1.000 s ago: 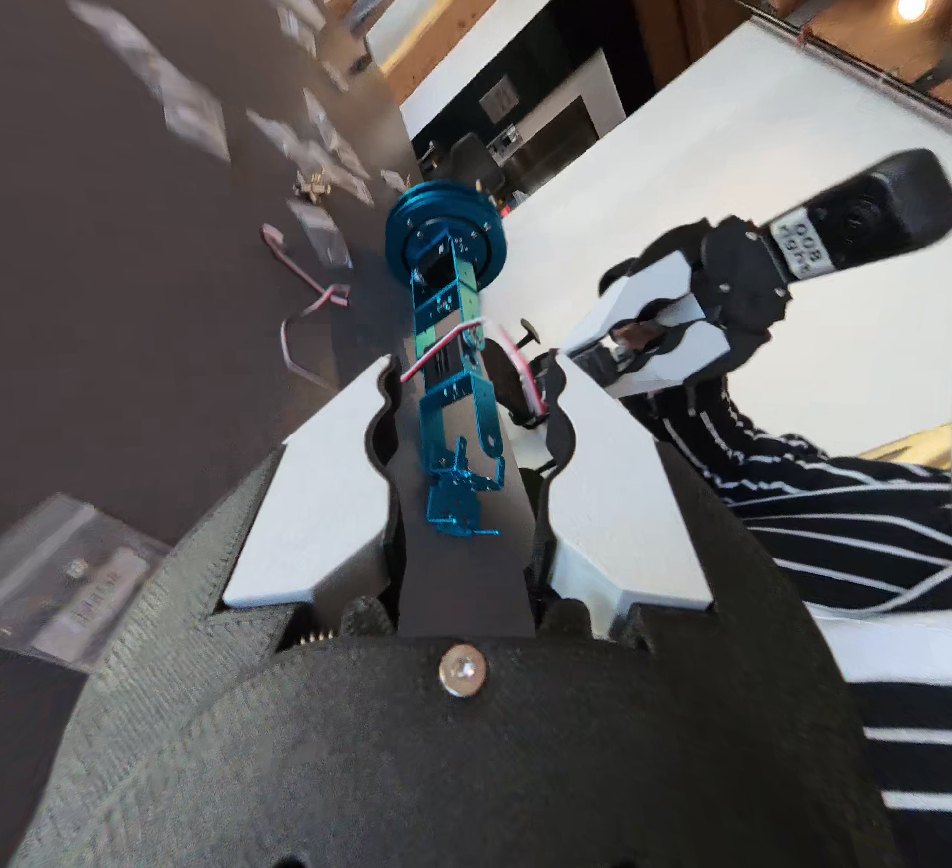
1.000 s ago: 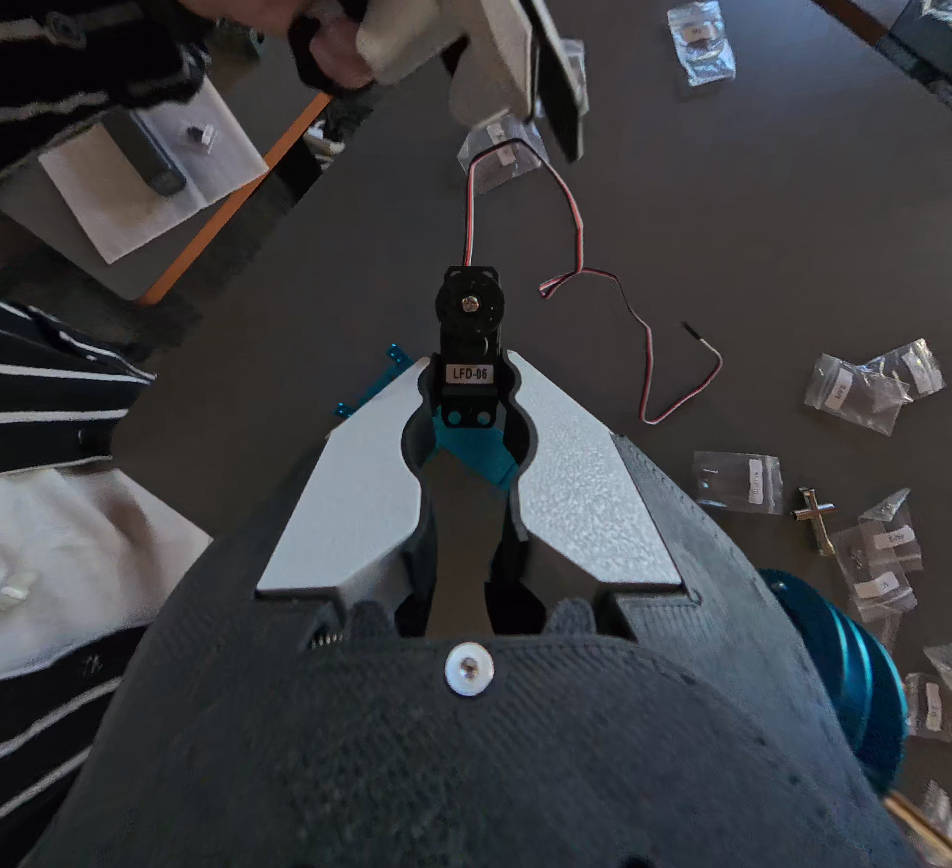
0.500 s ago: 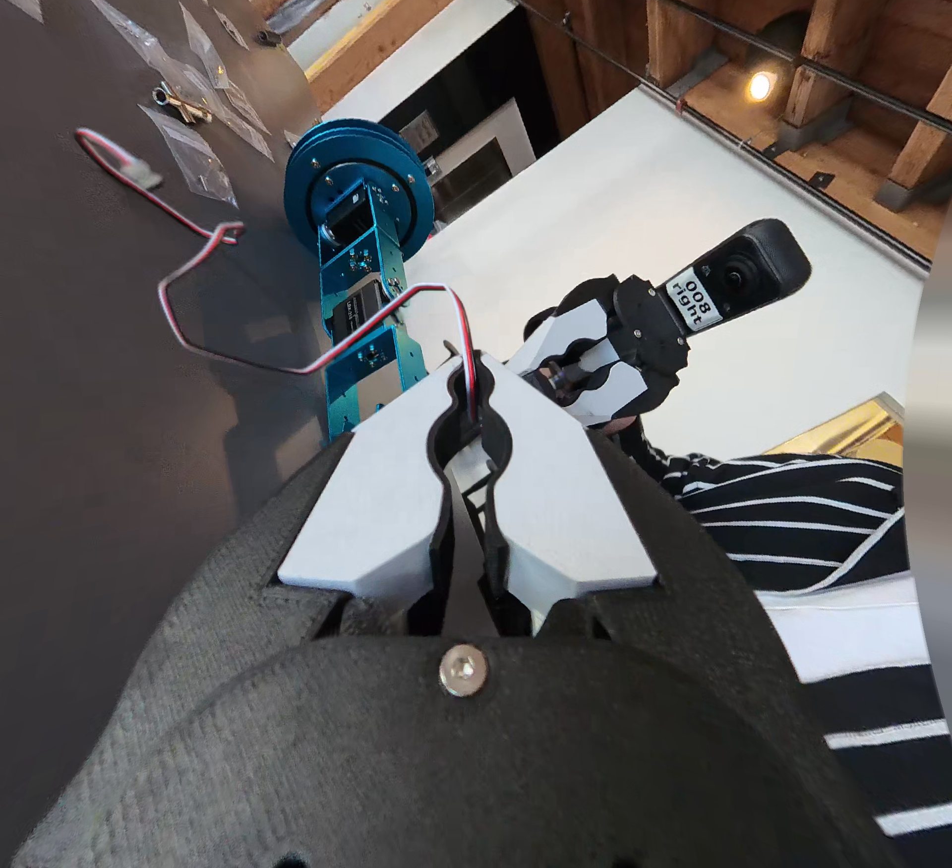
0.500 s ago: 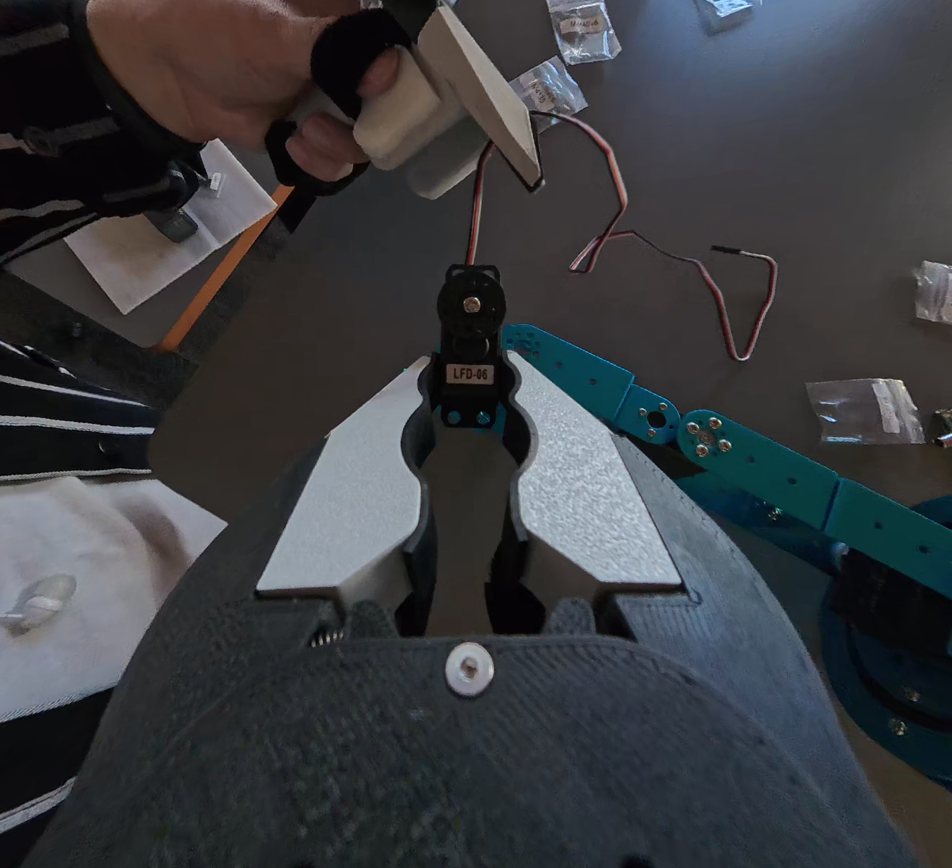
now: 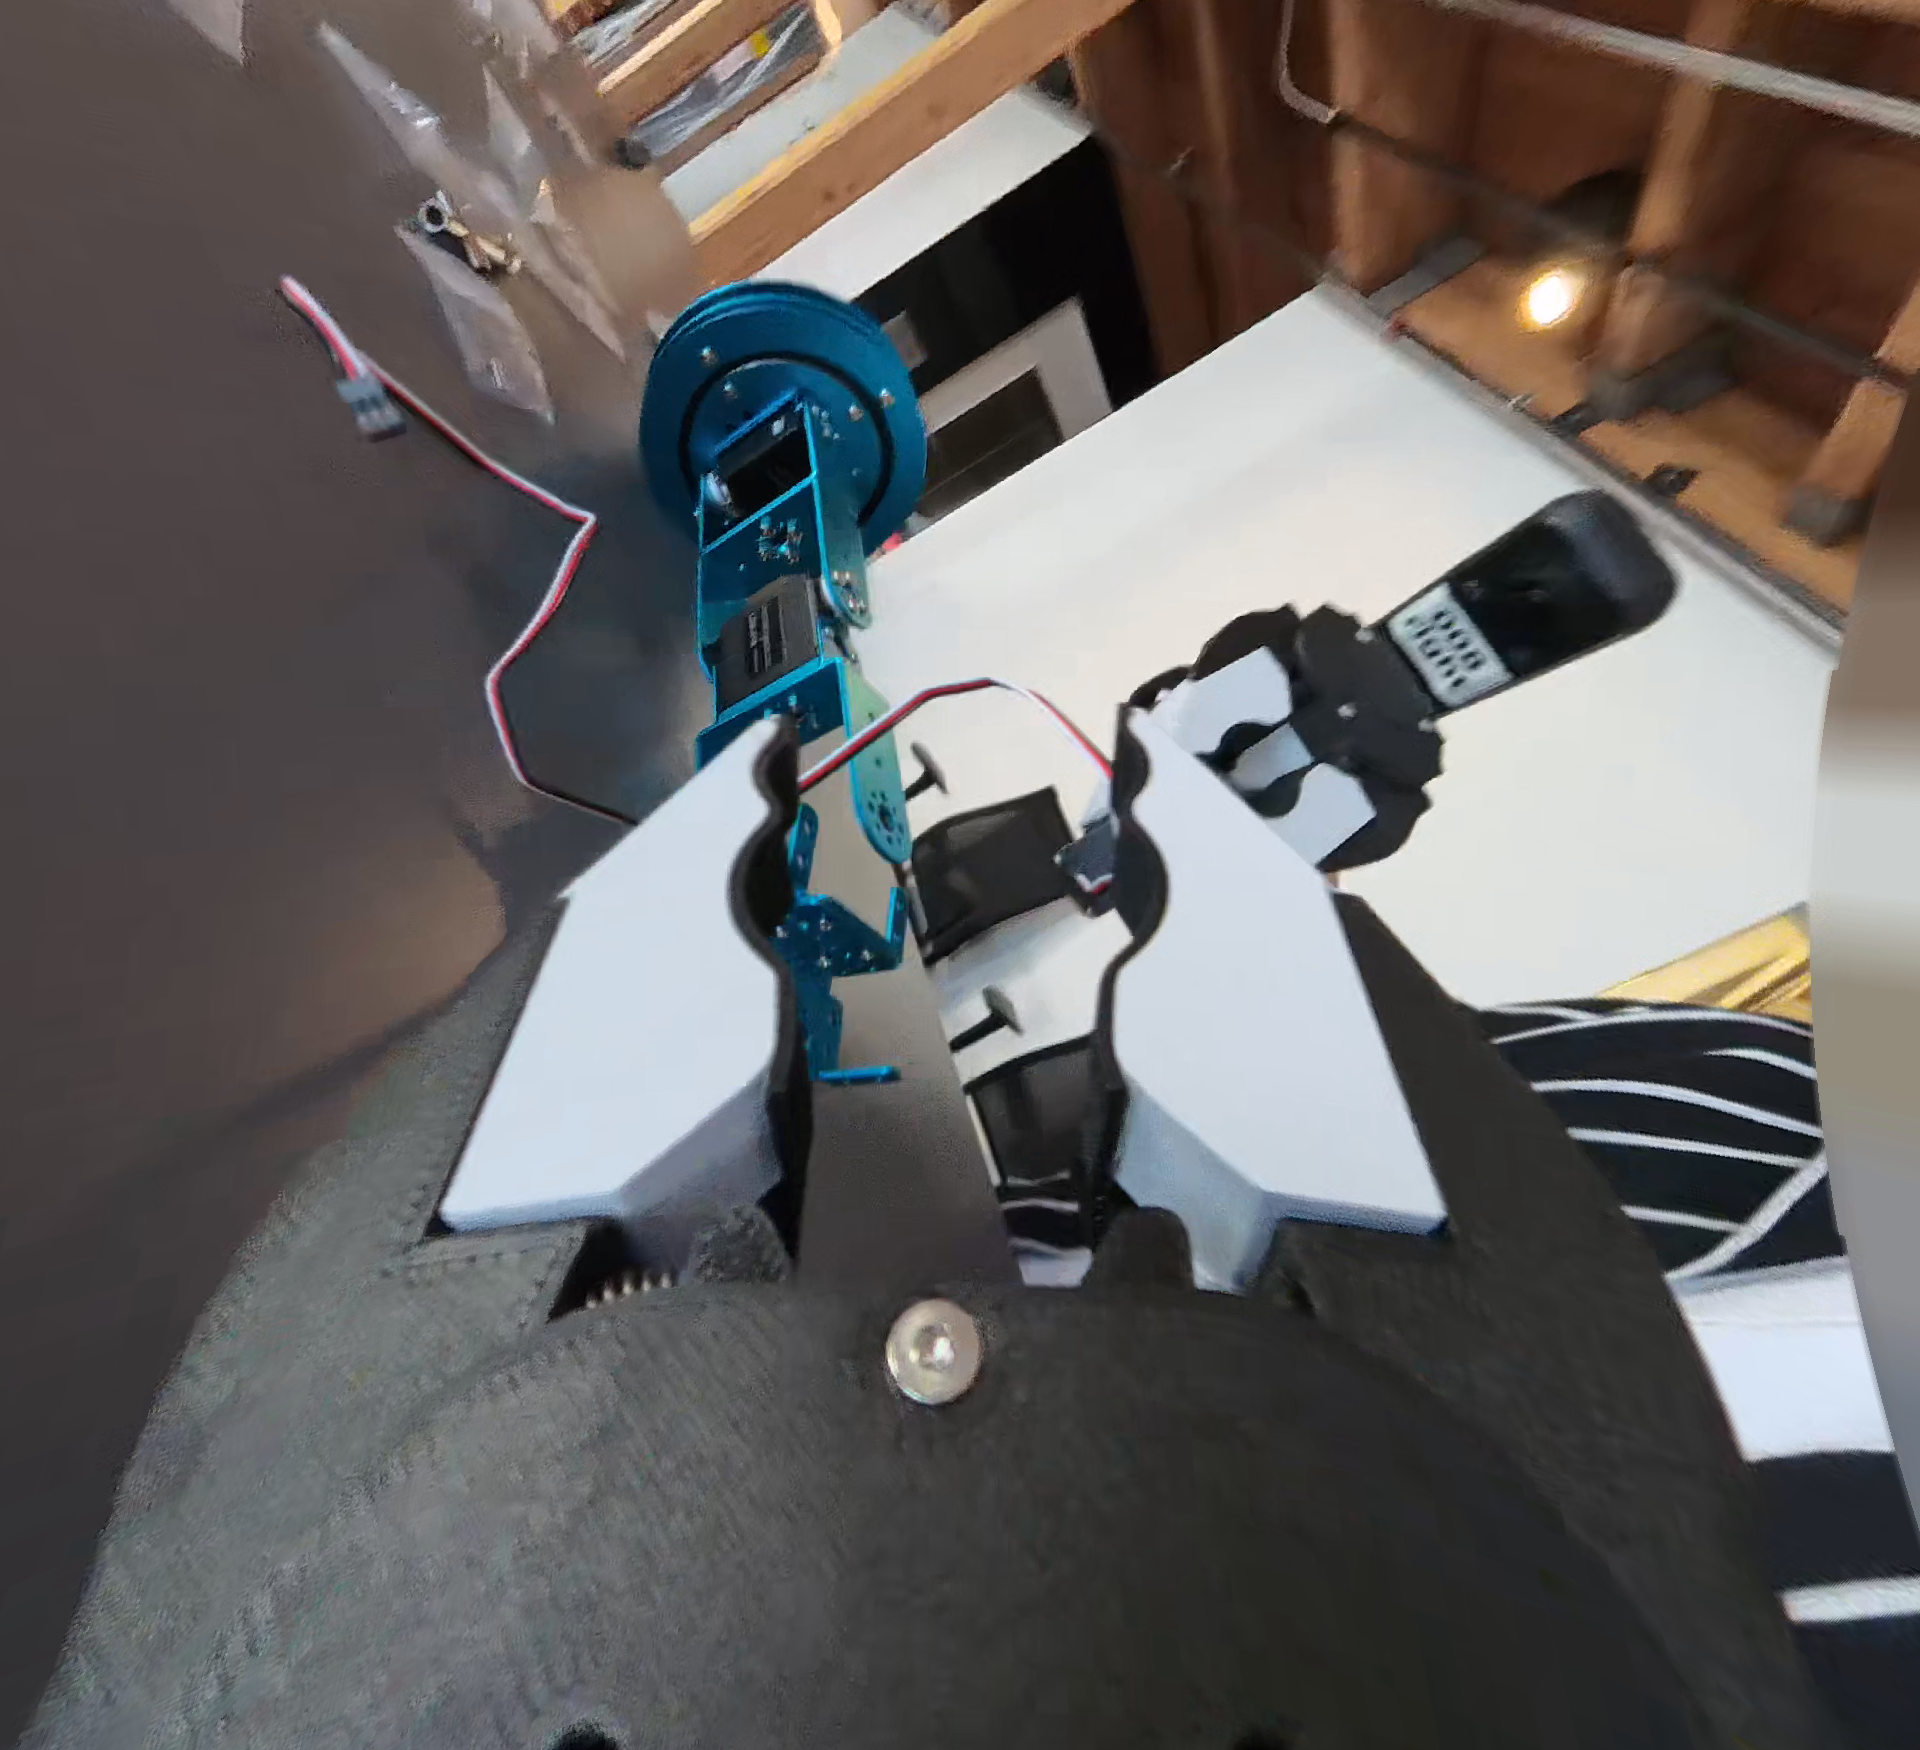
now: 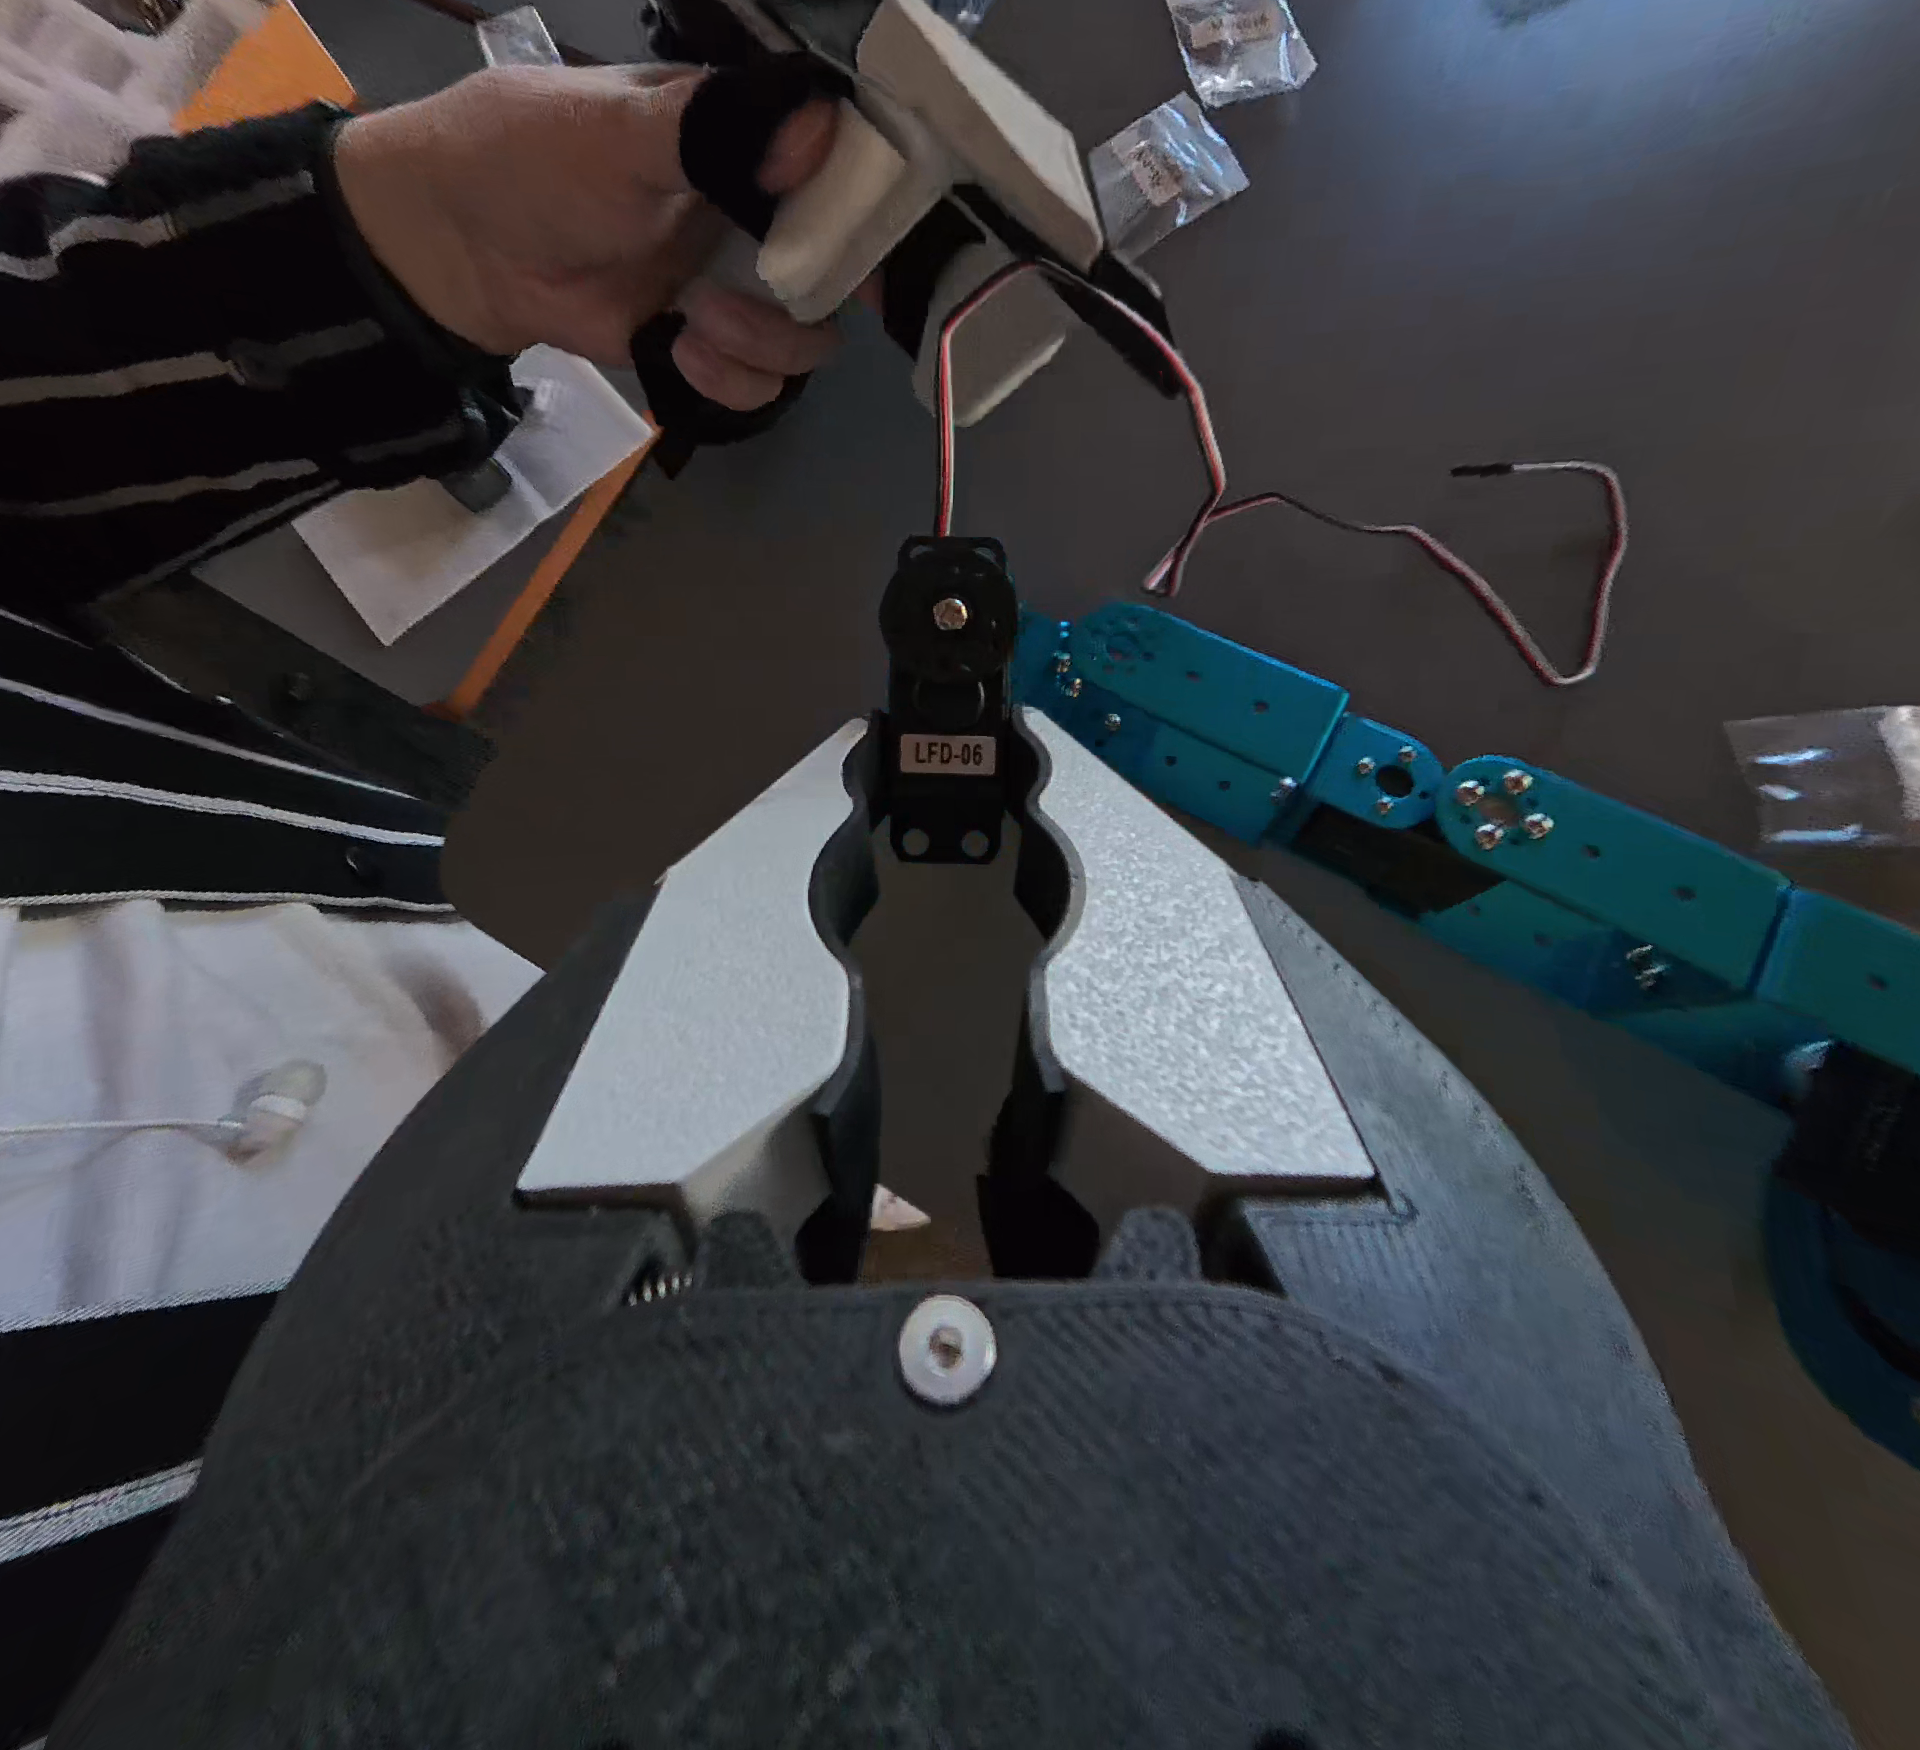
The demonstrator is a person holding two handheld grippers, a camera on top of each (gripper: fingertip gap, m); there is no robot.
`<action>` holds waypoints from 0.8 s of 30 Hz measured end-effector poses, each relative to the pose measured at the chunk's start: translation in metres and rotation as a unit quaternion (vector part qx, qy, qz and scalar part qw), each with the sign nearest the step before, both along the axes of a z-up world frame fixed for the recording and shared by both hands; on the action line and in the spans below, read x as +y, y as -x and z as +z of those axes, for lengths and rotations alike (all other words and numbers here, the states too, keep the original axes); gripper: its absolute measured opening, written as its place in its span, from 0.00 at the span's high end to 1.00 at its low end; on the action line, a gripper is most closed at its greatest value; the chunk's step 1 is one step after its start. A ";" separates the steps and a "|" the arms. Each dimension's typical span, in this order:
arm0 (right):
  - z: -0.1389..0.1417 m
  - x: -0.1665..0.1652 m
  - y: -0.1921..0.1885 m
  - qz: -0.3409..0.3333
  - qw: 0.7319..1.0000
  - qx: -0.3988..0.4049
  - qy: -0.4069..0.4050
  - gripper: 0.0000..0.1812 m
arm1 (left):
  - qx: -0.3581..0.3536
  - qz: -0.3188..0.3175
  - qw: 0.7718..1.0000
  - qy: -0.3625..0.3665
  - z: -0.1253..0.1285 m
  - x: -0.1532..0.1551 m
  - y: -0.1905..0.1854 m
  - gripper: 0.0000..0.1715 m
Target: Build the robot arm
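My right gripper (image 6: 945, 744) is shut on a small black servo (image 6: 943, 661) and holds it above the dark table (image 6: 1558, 246). The servo's red-white-black wire (image 6: 1392, 537) runs up to my left gripper (image 6: 1091, 287), loops past its fingers, and trails onto the table to its plug (image 6: 1475, 471). My left gripper (image 5: 951, 734) is open, and the wire (image 5: 987, 687) crosses loosely between its fingertips. A blue metal robot arm (image 5: 774, 578) on a round blue base (image 5: 779, 401) lies just beyond. It also shows in the right wrist view (image 6: 1247, 734). The right gripper (image 5: 1205, 765) is close on the right.
Several small clear plastic bags (image 6: 1236, 27) of parts lie scattered on the table, with a small brass part (image 5: 457, 230) among them. The table's orange edge (image 6: 540, 578) runs at the left, with a paper sheet (image 6: 447, 537) below it. A hand in a striped sleeve (image 6: 156, 350) holds the left gripper. Left tips to right tips: about 9 cm.
My left gripper, shut on the wire half a second ago, has opened. My right gripper keeps its hold on the servo, and the blue arm has come further into its view.
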State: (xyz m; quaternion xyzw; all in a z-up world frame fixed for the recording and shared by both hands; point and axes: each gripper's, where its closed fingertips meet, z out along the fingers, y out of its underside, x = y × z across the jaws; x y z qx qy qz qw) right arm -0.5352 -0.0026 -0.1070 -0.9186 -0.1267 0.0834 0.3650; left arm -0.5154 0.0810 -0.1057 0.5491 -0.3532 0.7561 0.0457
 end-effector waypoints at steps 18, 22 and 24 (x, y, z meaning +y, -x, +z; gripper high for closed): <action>0.026 0.009 -0.008 0.070 0.992 -0.101 0.026 0.89 | 0.083 -0.109 0.930 -0.340 -0.023 0.040 0.001 0.67; 0.053 0.017 -0.017 0.073 0.994 -0.079 0.023 0.89 | 0.012 -0.108 0.882 -0.459 -0.035 0.024 0.010 0.59; 0.063 0.021 -0.018 0.076 0.995 -0.068 0.020 0.89 | -0.009 -0.088 0.859 -0.505 -0.038 0.010 0.002 0.57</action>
